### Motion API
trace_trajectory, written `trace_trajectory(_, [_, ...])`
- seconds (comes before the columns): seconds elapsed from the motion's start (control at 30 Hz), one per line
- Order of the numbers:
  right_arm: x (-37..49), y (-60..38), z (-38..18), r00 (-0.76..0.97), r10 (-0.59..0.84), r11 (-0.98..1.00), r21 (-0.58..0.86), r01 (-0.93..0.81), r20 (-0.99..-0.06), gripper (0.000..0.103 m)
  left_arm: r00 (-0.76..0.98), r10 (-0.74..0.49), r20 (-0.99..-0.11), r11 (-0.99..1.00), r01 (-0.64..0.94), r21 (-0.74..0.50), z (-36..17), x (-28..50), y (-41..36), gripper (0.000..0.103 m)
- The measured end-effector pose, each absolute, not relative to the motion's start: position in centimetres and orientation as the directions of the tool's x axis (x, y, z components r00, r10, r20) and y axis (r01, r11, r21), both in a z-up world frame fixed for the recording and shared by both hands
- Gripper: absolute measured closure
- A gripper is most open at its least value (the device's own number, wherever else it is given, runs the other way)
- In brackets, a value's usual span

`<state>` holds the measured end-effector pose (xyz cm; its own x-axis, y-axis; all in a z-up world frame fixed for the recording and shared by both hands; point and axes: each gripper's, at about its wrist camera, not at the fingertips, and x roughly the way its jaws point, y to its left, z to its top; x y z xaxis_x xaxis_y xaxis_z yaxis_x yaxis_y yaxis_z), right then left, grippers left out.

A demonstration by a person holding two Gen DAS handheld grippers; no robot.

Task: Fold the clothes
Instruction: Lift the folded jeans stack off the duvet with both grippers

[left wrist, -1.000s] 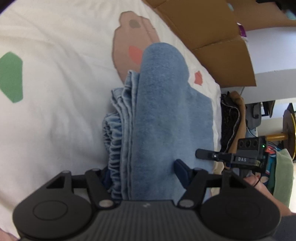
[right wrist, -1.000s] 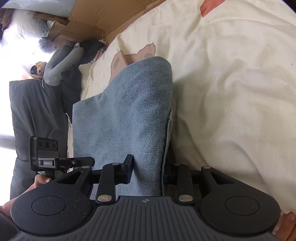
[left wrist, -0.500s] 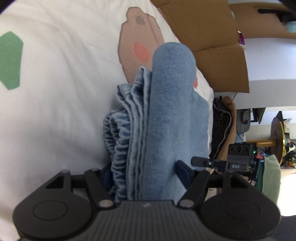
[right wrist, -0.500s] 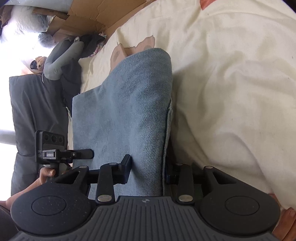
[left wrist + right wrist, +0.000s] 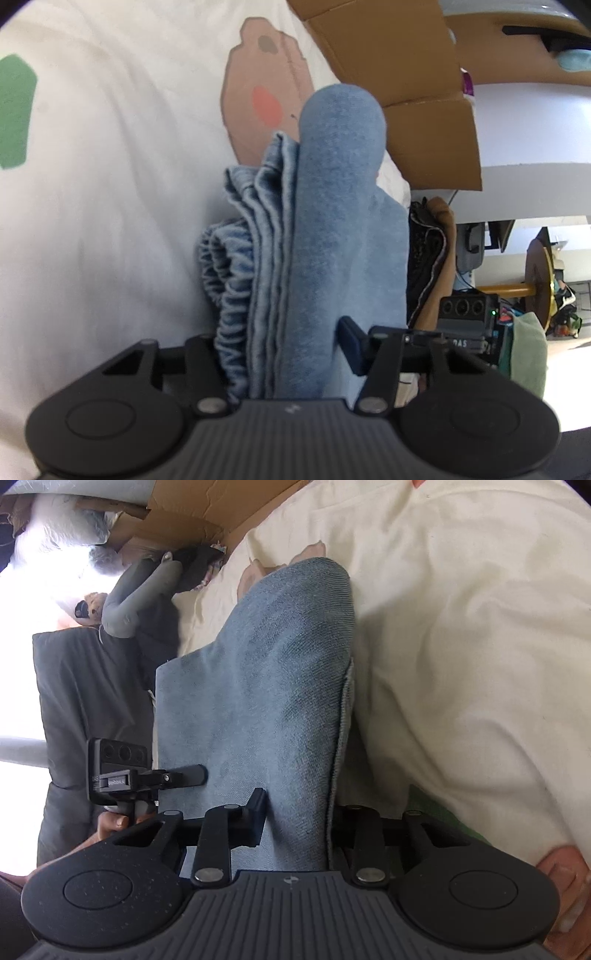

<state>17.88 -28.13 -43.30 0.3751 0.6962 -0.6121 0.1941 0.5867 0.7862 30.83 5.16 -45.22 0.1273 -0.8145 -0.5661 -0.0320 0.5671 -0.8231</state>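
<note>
The folded blue garment (image 5: 332,229) is held up over a cream bedsheet (image 5: 110,184), gripped at two spots along its near edge and hanging between the two tongs.

The left tongs (image 5: 280,350) hold a thick stack: several hemmed layers and a gathered, elastic-looking band sit between the fingers. Their jaws have just been closing on it, and the blue pad on the right (image 5: 351,347) presses against the cloth; the left finger is mostly hidden behind the gathers.

The right tongs (image 5: 297,823) are clamped on a thinner part of the garment (image 5: 277,701), narrowly open with the cloth filling the gap. In that view the left tongs (image 5: 184,773) appear at the garment's left edge, with fingers of the person's hand (image 5: 114,821) below them.

The sheet carries a brown patch with a pink spot (image 5: 266,99) and a green patch (image 5: 14,114). Cardboard boxes (image 5: 406,74) stand beyond the bed.
</note>
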Motion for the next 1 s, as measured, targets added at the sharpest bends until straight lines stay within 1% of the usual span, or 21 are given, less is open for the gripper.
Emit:
trace_trajectory(0.03, [17.9,-28.1,-43.3,0.374,0.694,0.589,0.784,0.195,-0.615,0.07,0.121,-0.816,-0.565,0.565,-0.038,-0.825,-45.4,30.9,4.7,0.043])
trace_trajectory(0.13, [18.0,-28.0,-43.4,0.37,0.691,0.596,0.779,0.193,-0.62,0.069,0.124,-0.82,-0.559,0.558,-0.045,-0.829,-45.7,30.9,4.4,0.042])
trace_trajectory(0.23, [18.1,-27.9,-43.6,0.364,0.693,0.596,0.779,0.195,-0.621,0.068,0.132,-0.826,-0.548,0.547,-0.048,-0.836,-45.8,30.9,5.0,0.039])
trace_trajectory(0.33, [18.4,-27.4,-43.8,0.348,0.695,0.605,0.773,0.191,-0.63,0.063,0.129,-0.833,-0.538,0.537,-0.049,-0.842,-46.1,30.6,4.6,0.038])
trace_trajectory(0.4, [18.4,-27.0,-43.7,0.35,0.687,0.618,0.765,0.181,-0.637,0.063,0.13,-0.832,-0.54,0.54,-0.04,-0.841,-46.0,30.6,4.5,0.041])
trace_trajectory(0.43, [18.4,-26.9,-43.7,0.355,0.684,0.621,0.764,0.177,-0.638,0.064,0.129,-0.833,-0.537,0.536,-0.045,-0.843,-45.9,30.7,4.6,0.044])
trace_trajectory(0.5, [18.2,-26.9,-43.5,0.367,0.686,0.613,0.771,0.172,-0.628,0.071,0.129,-0.834,-0.537,0.536,-0.046,-0.843,-45.8,30.7,4.6,0.048])
trace_trajectory(0.6, [18.1,-26.9,-43.1,0.375,0.685,0.614,0.772,0.163,-0.625,0.076,0.136,-0.825,-0.548,0.551,-0.023,-0.834,-44.9,30.5,4.2,0.051])
trace_trajectory(0.67, [18.1,-26.8,-42.8,0.379,0.684,0.617,0.771,0.156,-0.624,0.076,0.138,-0.823,-0.55,0.554,-0.018,-0.833,-44.3,30.4,4.0,0.053])
trace_trajectory(1.0, [18.9,-27.0,-41.0,0.386,0.708,0.589,0.796,0.14,-0.592,0.076,0.134,-0.814,-0.564,0.566,-0.027,-0.824,-42.2,30.7,3.4,0.055])
